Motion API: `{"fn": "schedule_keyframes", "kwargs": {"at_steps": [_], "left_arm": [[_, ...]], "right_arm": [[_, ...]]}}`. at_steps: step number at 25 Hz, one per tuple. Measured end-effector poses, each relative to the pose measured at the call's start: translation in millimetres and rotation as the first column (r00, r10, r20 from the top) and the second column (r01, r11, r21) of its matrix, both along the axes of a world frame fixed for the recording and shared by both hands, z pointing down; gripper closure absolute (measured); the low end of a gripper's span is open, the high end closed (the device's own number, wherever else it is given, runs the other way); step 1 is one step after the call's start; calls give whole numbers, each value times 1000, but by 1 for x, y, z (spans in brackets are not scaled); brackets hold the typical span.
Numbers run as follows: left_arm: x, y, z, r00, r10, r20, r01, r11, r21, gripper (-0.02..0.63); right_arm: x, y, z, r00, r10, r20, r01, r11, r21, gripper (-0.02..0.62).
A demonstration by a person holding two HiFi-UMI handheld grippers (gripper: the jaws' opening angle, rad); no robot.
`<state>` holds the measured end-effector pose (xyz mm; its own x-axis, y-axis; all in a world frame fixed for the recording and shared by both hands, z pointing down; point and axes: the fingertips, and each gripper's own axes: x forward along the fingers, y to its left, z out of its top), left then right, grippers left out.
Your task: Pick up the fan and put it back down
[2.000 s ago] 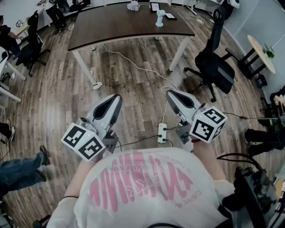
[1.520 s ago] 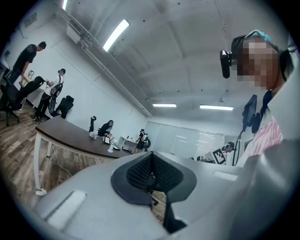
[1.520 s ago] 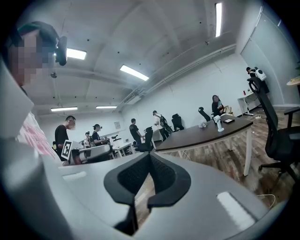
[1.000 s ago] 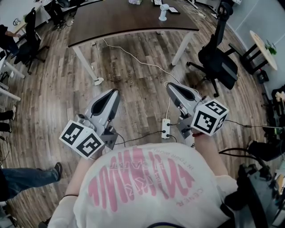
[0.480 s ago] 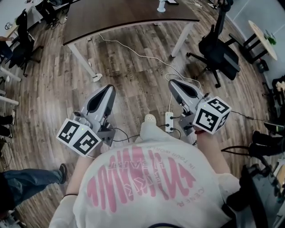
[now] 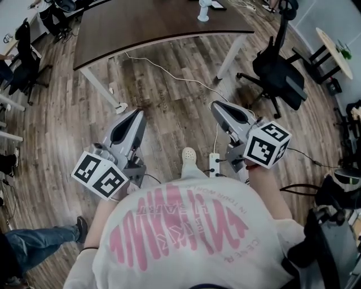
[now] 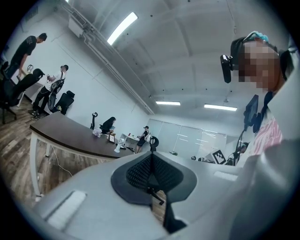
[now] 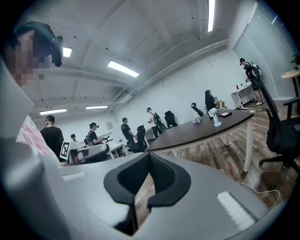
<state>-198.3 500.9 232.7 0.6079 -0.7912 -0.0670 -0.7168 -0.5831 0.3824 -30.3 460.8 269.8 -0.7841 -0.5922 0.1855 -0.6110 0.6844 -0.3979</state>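
Dark table (image 6: 158, 25) far off, white fan (image 6: 203, 11) partly out of frame.

Open floor (image 6: 73, 107) before table (image 6: 141, 25); chair (image 6: 276, 65) rightward

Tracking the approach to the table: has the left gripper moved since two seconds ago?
Yes. The grey left gripper has advanced toward the white near leg of the dark brown wooden table.

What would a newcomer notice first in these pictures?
The left gripper and right gripper jut out, shut and empty, over the wood floor. Ahead stands a long brown table with a small white fan on it, and a black chair to its right.
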Motion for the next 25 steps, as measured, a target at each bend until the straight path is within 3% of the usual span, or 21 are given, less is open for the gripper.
{"fn": "schedule_keyframes", "kwargs": {"at_steps": [5, 12, 25], "left_arm": [[6, -42, 16, 998, 23, -53, -24, 999, -23, 588], [29, -130, 1, 999, 16, -37, -18, 999, -49, 588], [65, -229, 2, 1000, 11, -28, -13, 998, -55, 588]], "right_arm": [[11, -42, 10, 1000, 11, -10, -10, 1000, 15, 591], [44, -126, -4, 999, 32, -7, -32, 999, -12, 591], [80, -226, 3, 999, 42, -9, -42, 999, -33, 591]]}}
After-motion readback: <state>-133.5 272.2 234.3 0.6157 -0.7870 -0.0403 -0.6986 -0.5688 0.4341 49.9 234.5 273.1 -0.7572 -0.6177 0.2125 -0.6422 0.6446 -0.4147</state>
